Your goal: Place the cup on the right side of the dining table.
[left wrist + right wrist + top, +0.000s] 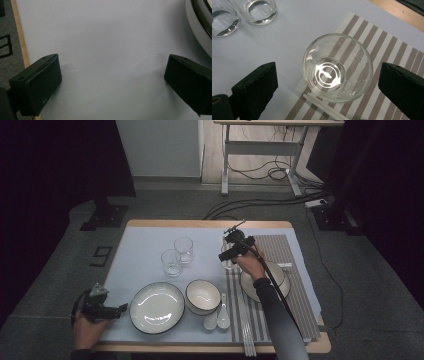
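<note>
A clear empty glass [338, 68] stands upright on the corner of a brown-striped placemat [392, 55], right between the wide-apart jaws of my right gripper [329, 75], which touch nothing. In the high view that right gripper [231, 251] hangs over the glass at the placemat's [280, 255] left edge. My left gripper [119, 310] rests low at the table's front left, open, beside a white plate [157, 307]. Its own view shows the left gripper [112, 67] over bare pale cloth, with the plate rim [200, 22] at the upper right.
Two more empty glasses [183, 249] [171, 261] stand mid-table. A white bowl [203, 296], two white spoons [216, 317], pale chopsticks [247, 330] and another white dish [280, 277] under the right forearm sit toward the front. The wooden table edge [21, 42] runs close to the left gripper.
</note>
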